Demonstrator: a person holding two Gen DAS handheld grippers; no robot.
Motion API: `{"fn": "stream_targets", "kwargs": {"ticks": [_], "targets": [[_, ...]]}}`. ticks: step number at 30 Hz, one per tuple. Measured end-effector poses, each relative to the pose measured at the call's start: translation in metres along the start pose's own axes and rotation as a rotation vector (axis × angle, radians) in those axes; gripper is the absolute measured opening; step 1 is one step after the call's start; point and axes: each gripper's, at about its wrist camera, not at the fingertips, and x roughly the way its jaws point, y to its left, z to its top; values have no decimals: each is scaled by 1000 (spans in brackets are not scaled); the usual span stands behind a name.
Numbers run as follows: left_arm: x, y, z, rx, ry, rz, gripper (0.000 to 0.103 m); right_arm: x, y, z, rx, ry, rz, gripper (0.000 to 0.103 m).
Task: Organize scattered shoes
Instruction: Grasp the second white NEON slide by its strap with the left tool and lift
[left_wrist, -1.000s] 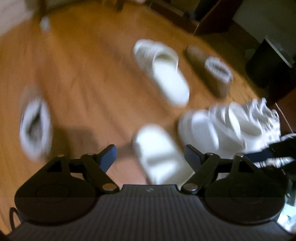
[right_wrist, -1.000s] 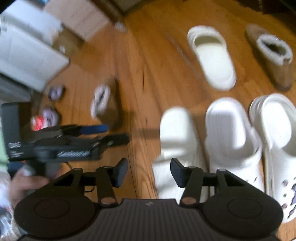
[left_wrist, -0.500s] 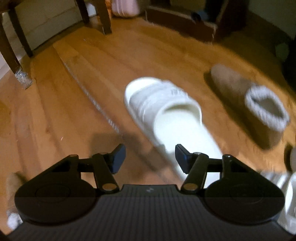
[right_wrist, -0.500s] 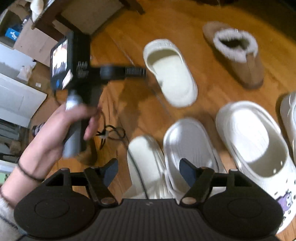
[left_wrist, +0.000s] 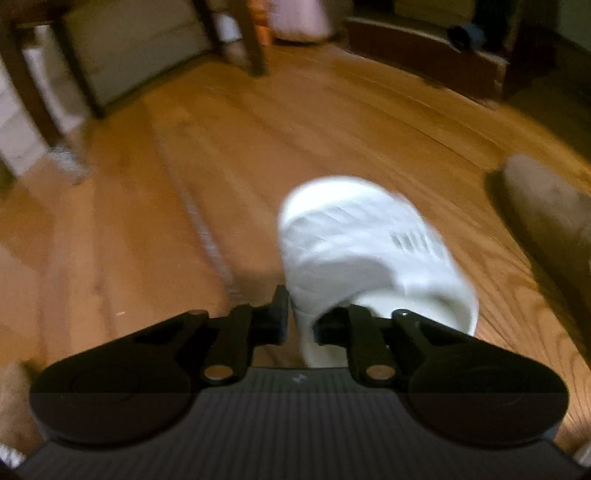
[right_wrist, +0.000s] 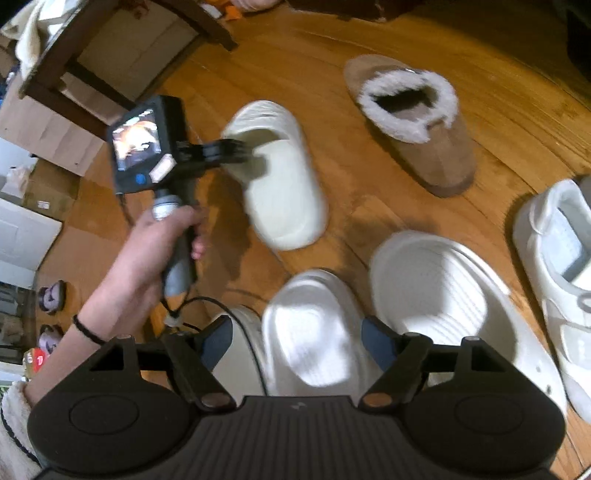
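A white slide (left_wrist: 362, 251) lies on the wooden floor, and my left gripper (left_wrist: 301, 321) is shut on the left side edge of its strap. In the right wrist view the same slide (right_wrist: 284, 184) has the left gripper (right_wrist: 236, 149) clamped at its upper left, held by a person's hand (right_wrist: 155, 251). My right gripper (right_wrist: 297, 343) hangs open above another white slide (right_wrist: 314, 325), which sits in a row with a matching-coloured slide (right_wrist: 240, 354), a white clog (right_wrist: 443, 295) and a white sneaker (right_wrist: 561, 266). A brown fur-lined slipper (right_wrist: 417, 122) lies apart, beyond the row.
Dark wooden furniture legs (left_wrist: 255, 40) and a low dark base (left_wrist: 424, 62) border the far floor. Cardboard boxes (right_wrist: 48, 140) and small round items (right_wrist: 51, 299) sit at the left. A cable (right_wrist: 207, 306) trails from the left gripper's handle.
My left gripper moved forward to the lone white slide and shut on its edge. The right gripper's view shifted right along the row, and its fingers stayed open.
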Motion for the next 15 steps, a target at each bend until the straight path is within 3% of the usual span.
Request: {"fn": "stream_targets", "kwargs": {"ticks": [8, 11, 15], "targets": [[-51, 58, -1, -139, -18, -62, 8, -16, 6, -9, -36, 27, 7, 78], [-86, 81, -7, -124, -66, -18, 8, -18, 20, -13, -74, 24, 36, 78], [-135, 111, -30, -82, -87, -25, 8, -22, 42, -27, -131, 47, 90, 78]]}}
